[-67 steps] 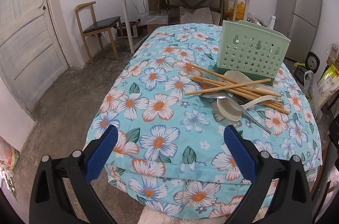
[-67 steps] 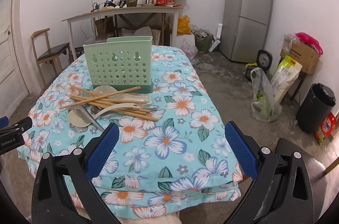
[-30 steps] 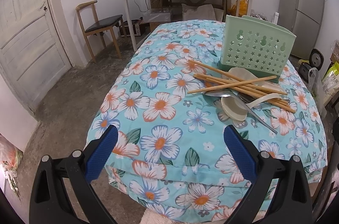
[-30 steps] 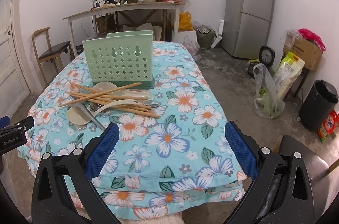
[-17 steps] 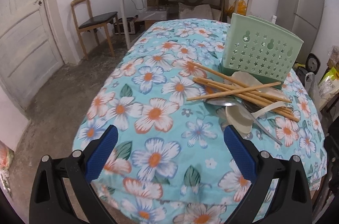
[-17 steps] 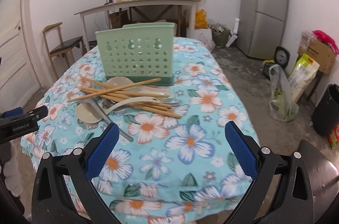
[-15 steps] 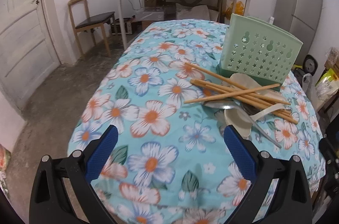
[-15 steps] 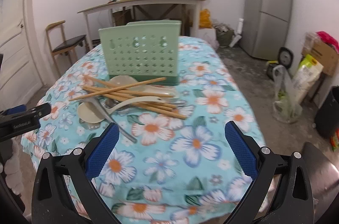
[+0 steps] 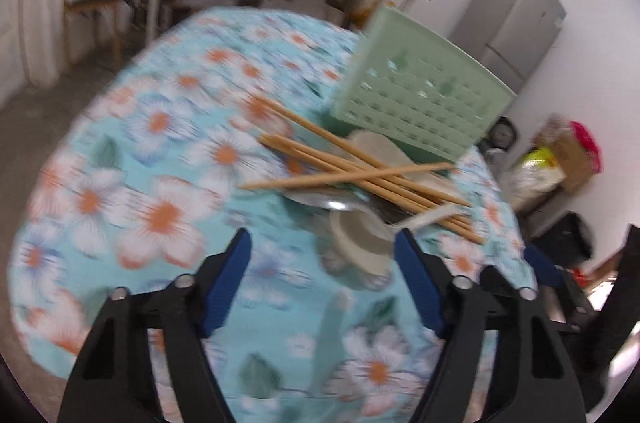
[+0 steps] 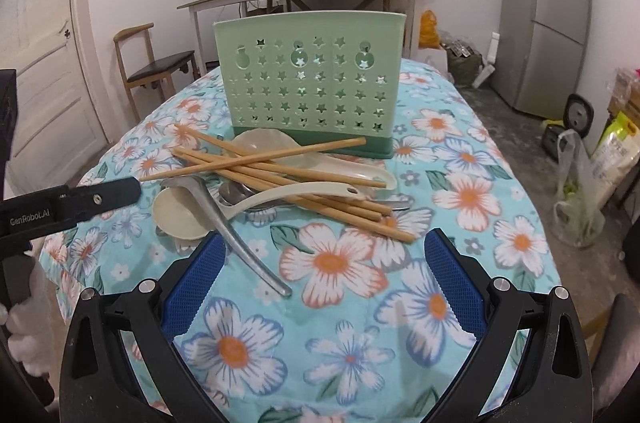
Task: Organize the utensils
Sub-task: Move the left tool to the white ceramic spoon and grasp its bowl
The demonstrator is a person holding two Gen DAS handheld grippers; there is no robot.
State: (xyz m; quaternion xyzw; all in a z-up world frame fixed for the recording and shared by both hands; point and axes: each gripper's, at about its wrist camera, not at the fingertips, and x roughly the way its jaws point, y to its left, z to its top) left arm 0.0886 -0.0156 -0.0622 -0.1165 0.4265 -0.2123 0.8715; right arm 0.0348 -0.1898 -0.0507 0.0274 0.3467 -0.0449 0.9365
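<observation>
Utensils lie in one tangled heap at mid-frame of the right wrist view: long tan wooden chopsticks (image 10: 280,179), a cream plastic ladle (image 10: 256,201), a wide cream plastic rice spoon (image 10: 320,159) and a long grey metal spoon (image 10: 236,235), all resting on the blue floral cloth-covered table (image 10: 460,207). Pale green perforated plastic utensil holder (image 10: 310,83) stands upright just behind the heap, its base touching the rice spoon's bowl; nothing shows above its rim.

Left gripper (image 9: 322,255), lower centre of a blurred left wrist view, has jaws at a middling gap and closing, nothing between them; the ladle bowl sits just ahead. Right gripper (image 10: 324,251) stands wide and empty, near the metal spoon's handle.

Risks, as judged:
- Chopsticks are crossed over the spoons. Pulling one piece from under may drag or roll the others toward the table edge.
- Soft, rounded cloth surface. Pressing down for a pinch could sink, tilt the pile, or catch fabric in the pads.
- Both grippers converge on the same heap and could collide.
- Tall, light holder might tip if nudged while loading.
</observation>
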